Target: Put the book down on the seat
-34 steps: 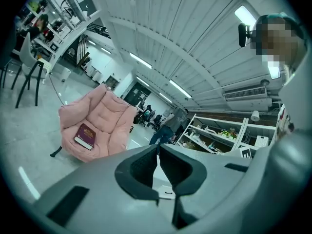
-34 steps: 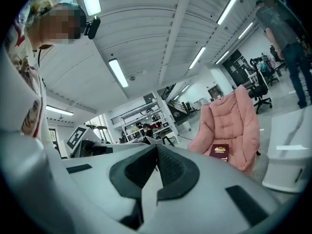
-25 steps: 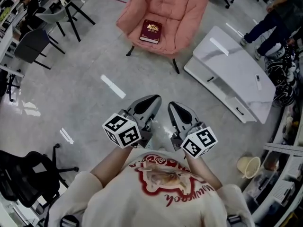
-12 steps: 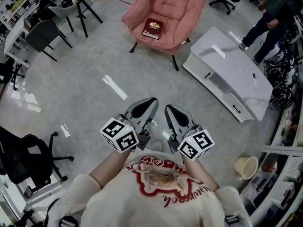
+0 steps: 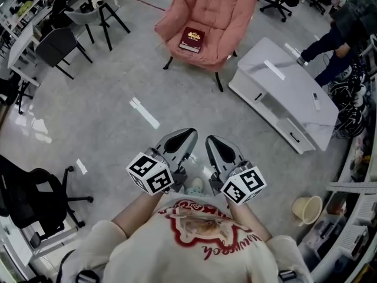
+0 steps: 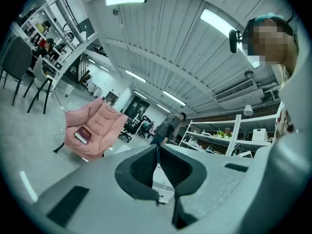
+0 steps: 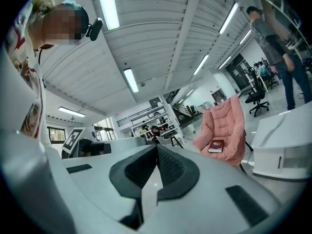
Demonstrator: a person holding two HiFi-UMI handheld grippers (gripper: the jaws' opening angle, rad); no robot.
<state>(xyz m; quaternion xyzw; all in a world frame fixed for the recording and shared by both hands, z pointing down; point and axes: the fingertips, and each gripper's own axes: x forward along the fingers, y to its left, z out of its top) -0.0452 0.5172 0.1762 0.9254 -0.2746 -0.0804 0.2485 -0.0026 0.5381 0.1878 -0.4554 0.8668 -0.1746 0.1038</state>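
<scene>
A dark red book [image 5: 192, 39] lies flat on the seat of a pink padded chair [image 5: 219, 7] at the top of the head view. The book [image 6: 82, 135] and chair [image 6: 100, 126] also show far off in the left gripper view, and the book [image 7: 216, 146] on the chair [image 7: 225, 128] in the right gripper view. My left gripper [image 5: 189, 134] and right gripper [image 5: 211, 140] are held side by side close to my chest, well away from the chair. Both are shut with nothing between the jaws.
A white low cabinet [image 5: 285, 93] stands right of the chair. Dark office chairs [image 5: 59, 46] and desks line the left side, with another black chair [image 5: 29, 199] near me. A person [image 5: 339, 40] stands at the far right. A beige basket [image 5: 308, 209] sits at lower right.
The view has shifted slightly; the chair and book sit a little farther right in the frame than a second ago. Both grippers stay shut, held together in front of me.
</scene>
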